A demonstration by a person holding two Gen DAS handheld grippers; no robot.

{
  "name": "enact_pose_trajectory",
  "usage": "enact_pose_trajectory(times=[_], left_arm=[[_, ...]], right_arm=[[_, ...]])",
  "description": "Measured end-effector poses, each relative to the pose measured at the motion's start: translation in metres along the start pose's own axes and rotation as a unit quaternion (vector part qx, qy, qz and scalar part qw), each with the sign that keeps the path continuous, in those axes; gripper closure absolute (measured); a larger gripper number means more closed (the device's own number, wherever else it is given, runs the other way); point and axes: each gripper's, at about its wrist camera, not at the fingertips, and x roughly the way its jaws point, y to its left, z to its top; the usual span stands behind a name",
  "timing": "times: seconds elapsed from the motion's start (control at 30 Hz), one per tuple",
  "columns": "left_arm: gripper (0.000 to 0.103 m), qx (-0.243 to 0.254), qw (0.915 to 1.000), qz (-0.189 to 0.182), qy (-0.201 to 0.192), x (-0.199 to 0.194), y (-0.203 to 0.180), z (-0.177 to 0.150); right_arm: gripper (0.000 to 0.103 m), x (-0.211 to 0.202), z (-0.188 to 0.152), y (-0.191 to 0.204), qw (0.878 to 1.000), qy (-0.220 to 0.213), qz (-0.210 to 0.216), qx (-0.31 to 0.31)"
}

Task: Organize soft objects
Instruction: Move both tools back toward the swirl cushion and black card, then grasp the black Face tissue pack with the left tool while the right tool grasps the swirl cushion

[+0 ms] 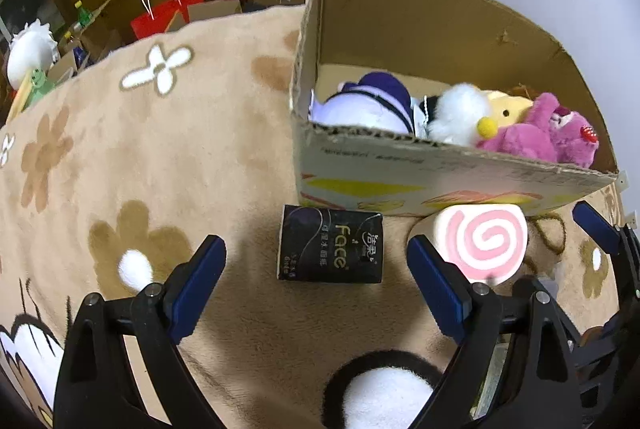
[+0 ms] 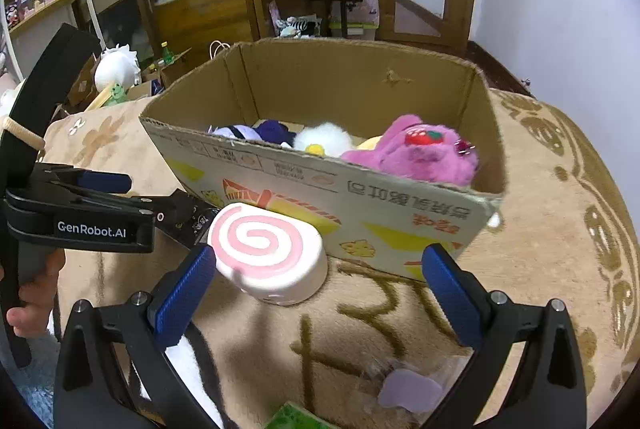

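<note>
Plush toys (image 1: 460,117) already in cardboard box (image 2: 360,197); swirl cushion (image 2: 268,253), probably tissue pack (image 1: 330,249) outside. Left gripper (image 1: 316,269), right gripper (image 2: 320,277) agape, empty.

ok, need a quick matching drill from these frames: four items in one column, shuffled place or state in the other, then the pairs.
Items:
1. pink bear
2. tissue pack
3. swirl cushion
4. left gripper

Place or state:
A. on the blanket, beside the box's left front corner
B. open, holding nothing
C. inside the box
D. on the blanket, against the box front

Pairs: 1-C, 2-A, 3-D, 4-B
</note>
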Motion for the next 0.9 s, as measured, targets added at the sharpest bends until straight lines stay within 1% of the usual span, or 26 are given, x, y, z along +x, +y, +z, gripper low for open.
enact_pose_trajectory(times=[0.1, 0.17, 0.3, 0.37, 0.43, 0.47, 0.5, 0.53, 0.57, 0.6, 0.63, 0.67, 0.7, 0.73, 0.8, 0.9], left_arm=[[0.012, 0.009, 0.9999, 0.002, 0.013, 0.008, -0.002, 0.000], [0.012, 0.006, 0.9997, 0.002, 0.022, 0.015, -0.001, 0.001], [0.013, 0.001, 0.9990, 0.018, 0.041, 0.030, -0.003, 0.002], [0.013, 0.002, 0.9988, 0.019, 0.046, 0.035, -0.003, 0.002], [0.018, -0.002, 0.9987, 0.008, 0.051, 0.040, -0.002, 0.005], [0.023, -0.004, 0.9985, 0.004, 0.054, 0.042, -0.002, 0.006], [0.024, -0.003, 0.9983, 0.004, 0.058, 0.047, -0.002, 0.007], [0.025, -0.001, 0.9983, 0.008, 0.058, 0.049, -0.003, 0.008], [0.028, 0.002, 0.9984, 0.011, 0.056, 0.050, -0.005, 0.008], [0.032, 0.005, 0.9983, 0.018, 0.055, 0.052, -0.006, 0.008], [0.035, 0.007, 0.9981, 0.024, 0.056, 0.053, -0.007, 0.008], [0.039, 0.008, 0.9980, 0.029, 0.056, 0.054, -0.007, 0.008], [0.039, 0.005, 0.9981, 0.028, 0.054, 0.054, -0.006, 0.007], [0.039, 0.002, 0.9983, 0.026, 0.052, 0.053, -0.005, 0.007], [0.040, 0.003, 0.9985, 0.025, 0.048, 0.051, -0.004, 0.006], [0.040, 0.009, 0.9986, 0.028, 0.044, 0.045, -0.003, 0.002]], right_arm=[[0.000, 0.009, 0.000, 0.002, 1.000, 0.008, 0.003, -0.003], [0.000, 0.015, -0.001, 0.004, 1.000, 0.013, 0.007, -0.005], [0.000, 0.026, -0.003, 0.009, 0.999, 0.024, 0.020, -0.013], [0.000, 0.032, -0.005, 0.012, 0.999, 0.030, 0.023, -0.018], [0.006, 0.039, -0.006, 0.013, 0.999, 0.036, 0.031, -0.020], [0.014, 0.042, -0.007, 0.012, 0.998, 0.042, 0.041, -0.017], [0.022, 0.046, -0.007, 0.012, 0.997, 0.049, 0.054, -0.013], [0.025, 0.046, -0.006, 0.011, 0.997, 0.051, 0.058, -0.012], [0.033, 0.047, -0.006, 0.012, 0.997, 0.052, 0.062, -0.012], [0.039, 0.047, -0.005, 0.013, 0.996, 0.055, 0.068, -0.012], [0.041, 0.047, -0.005, 0.014, 0.996, 0.056, 0.068, -0.012], [0.047, 0.046, -0.006, 0.015, 0.996, 0.055, 0.067, -0.014], [0.051, 0.046, -0.006, 0.015, 0.996, 0.056, 0.067, -0.015], [0.053, 0.045, -0.006, 0.015, 0.996, 0.056, 0.066, -0.015], [0.060, 0.043, -0.005, 0.014, 0.996, 0.056, 0.066, -0.012], [0.066, 0.039, -0.006, 0.013, 0.997, 0.054, 0.057, -0.013]])
